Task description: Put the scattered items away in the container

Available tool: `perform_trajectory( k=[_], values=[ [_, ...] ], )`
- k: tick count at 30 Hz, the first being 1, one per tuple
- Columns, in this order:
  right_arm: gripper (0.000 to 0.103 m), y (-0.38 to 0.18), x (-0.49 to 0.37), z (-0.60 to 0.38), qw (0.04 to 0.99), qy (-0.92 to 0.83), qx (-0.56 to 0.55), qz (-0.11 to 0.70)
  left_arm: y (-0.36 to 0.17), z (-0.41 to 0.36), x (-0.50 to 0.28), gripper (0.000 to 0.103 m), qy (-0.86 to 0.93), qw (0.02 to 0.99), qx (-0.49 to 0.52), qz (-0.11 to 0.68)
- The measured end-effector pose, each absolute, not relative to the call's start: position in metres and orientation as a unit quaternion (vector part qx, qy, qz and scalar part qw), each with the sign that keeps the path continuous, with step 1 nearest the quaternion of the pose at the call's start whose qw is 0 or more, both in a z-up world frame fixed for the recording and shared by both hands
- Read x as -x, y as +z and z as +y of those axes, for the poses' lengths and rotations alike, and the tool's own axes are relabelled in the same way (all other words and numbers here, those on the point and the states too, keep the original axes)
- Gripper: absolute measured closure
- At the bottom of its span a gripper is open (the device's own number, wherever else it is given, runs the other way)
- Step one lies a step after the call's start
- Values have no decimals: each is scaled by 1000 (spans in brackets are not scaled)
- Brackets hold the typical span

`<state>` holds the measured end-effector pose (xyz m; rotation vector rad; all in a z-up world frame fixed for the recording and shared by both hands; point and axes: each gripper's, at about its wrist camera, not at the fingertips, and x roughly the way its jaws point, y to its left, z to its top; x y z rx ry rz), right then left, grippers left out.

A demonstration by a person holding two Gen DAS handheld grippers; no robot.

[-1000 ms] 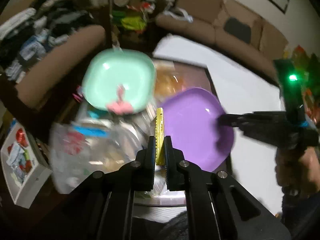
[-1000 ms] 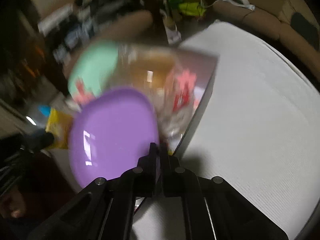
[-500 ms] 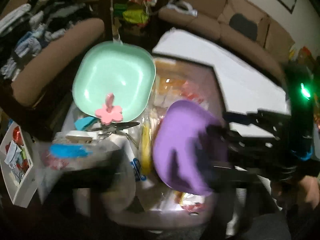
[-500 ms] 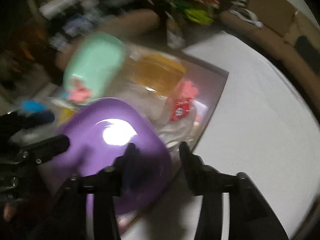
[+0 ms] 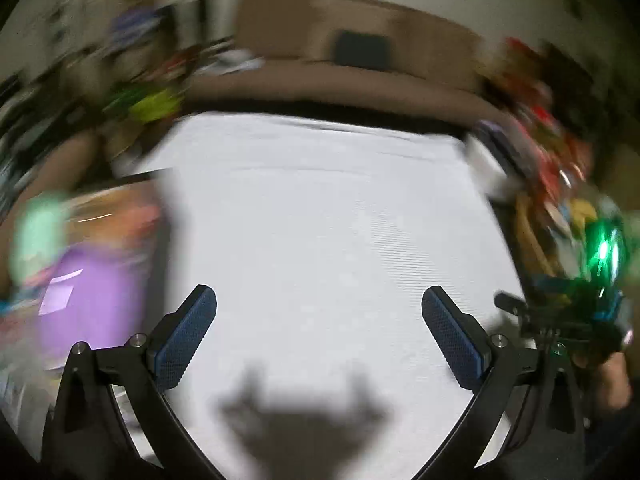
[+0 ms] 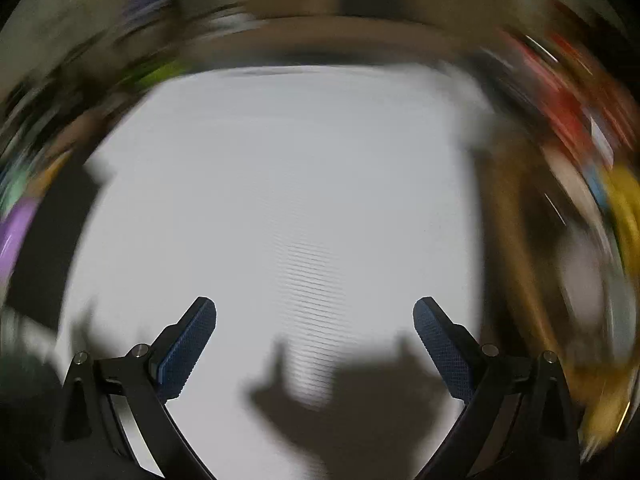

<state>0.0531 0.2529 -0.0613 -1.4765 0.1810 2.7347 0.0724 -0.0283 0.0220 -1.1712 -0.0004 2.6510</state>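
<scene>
Both views are motion-blurred. My left gripper (image 5: 319,300) is open and empty over a white cloth-covered surface (image 5: 320,220). At the far left of the left wrist view lie a purple plate (image 5: 86,304) and a mint-green plate (image 5: 38,236) among blurred items in the container (image 5: 120,200). My right gripper (image 6: 314,310) is open and empty over the same white surface (image 6: 280,180). The purple plate (image 6: 12,232) shows as a sliver at the left edge of the right wrist view. The right gripper also shows at the right of the left wrist view (image 5: 505,302).
A brown sofa (image 5: 340,80) runs along the back. Blurred red and yellow clutter (image 5: 540,152) sits at the right edge of the white surface, also in the right wrist view (image 6: 580,140). Dark clutter and a green-yellow object (image 5: 156,106) lie at the back left.
Both grippers have opened and swung right, away from the container, to over the white surface. The left let go of the yellow item, the right of the purple plate.
</scene>
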Motion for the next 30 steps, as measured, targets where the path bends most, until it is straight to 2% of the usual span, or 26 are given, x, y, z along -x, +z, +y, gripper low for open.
perform_trajectory(
  k=[2,4,6,9,13,18,22,24,27,30],
  values=[
    [2,-81,-68,274,55,881,457,106,-21,17,-59,1,900,126,418,9],
    [2,-93,-76,270,72,888,445,89,-66,46,-45,9,880,129,458,13],
    [2,-109,-81,259,85,897,426,79,-96,46,-39,9,872,125,473,-8],
    [2,-128,-70,238,66,898,431,50,-112,31,-34,9,876,89,474,-4],
    [2,-125,-63,222,37,899,436,19,-105,5,-33,8,874,69,480,-26],
    [2,-84,-65,195,-20,910,413,22,-56,-28,-44,8,886,44,460,-35],
    [2,-40,-59,161,-86,900,427,12,17,-64,-58,7,893,-18,449,-7],
    [2,-16,-62,139,-130,892,432,-7,57,-86,-74,0,903,-43,428,2],
    [2,14,-66,109,-192,876,440,-46,102,-113,-99,0,912,-79,403,7],
    [2,42,-74,83,-216,867,442,-83,132,-146,-119,0,910,-93,405,-18]
  ],
)
